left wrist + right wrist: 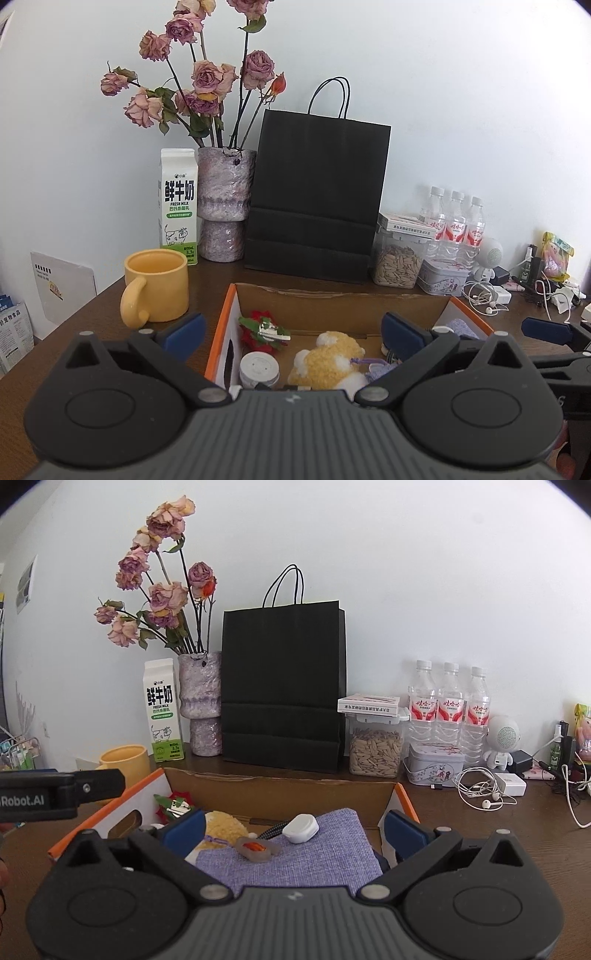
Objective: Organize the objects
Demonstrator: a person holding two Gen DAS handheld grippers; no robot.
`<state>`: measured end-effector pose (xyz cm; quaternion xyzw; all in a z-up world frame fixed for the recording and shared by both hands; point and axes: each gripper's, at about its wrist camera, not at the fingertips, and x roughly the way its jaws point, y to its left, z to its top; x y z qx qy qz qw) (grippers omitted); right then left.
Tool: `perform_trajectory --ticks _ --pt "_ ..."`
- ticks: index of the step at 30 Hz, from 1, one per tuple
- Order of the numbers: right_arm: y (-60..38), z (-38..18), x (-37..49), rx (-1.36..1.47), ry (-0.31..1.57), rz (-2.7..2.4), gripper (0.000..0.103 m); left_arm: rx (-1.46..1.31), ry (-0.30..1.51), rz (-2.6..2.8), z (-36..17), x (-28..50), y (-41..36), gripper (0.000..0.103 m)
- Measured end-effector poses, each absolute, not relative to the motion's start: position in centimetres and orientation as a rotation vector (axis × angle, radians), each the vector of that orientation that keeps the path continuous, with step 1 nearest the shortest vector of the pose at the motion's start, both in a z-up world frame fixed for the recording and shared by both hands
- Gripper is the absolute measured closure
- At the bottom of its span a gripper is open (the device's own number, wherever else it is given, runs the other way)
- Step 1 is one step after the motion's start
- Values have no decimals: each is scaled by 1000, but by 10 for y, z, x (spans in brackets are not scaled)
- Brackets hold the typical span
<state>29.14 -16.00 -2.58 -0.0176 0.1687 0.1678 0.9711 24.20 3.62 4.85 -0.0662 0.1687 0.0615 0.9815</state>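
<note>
A cardboard box (332, 295) with orange edges lies open on the brown table, right in front of both grippers. In the left wrist view it holds a red flower clip (258, 328), a white round jar (258, 369) and a yellow plush (325, 360). My left gripper (293, 330) stands open over the box's near side, nothing between its blue pads. In the right wrist view a purple cloth (295, 864) fills the box's right half, with a white charger (301, 828) and an orange-centred keychain (255, 848) lying on it. My right gripper (293, 829) is open above the cloth, holding nothing.
A yellow mug (159, 284) stands left of the box. Along the wall stand a milk carton (178, 206), a vase of dried roses (225, 206), a black paper bag (317, 192), a seed jar (397, 264), a tin (443, 277) and water bottles (456, 225). Earphones (480, 790) and cables lie at right.
</note>
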Motion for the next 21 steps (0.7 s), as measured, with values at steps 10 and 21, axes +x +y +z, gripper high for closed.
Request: perform_trajectory --ticks 10,21 --pt "-183 -22 227 -33 395 347 0 -100 435 144 42 182 34 0" --pt "-195 -28 181 -17 450 346 0 -80 490 143 34 131 25 0"
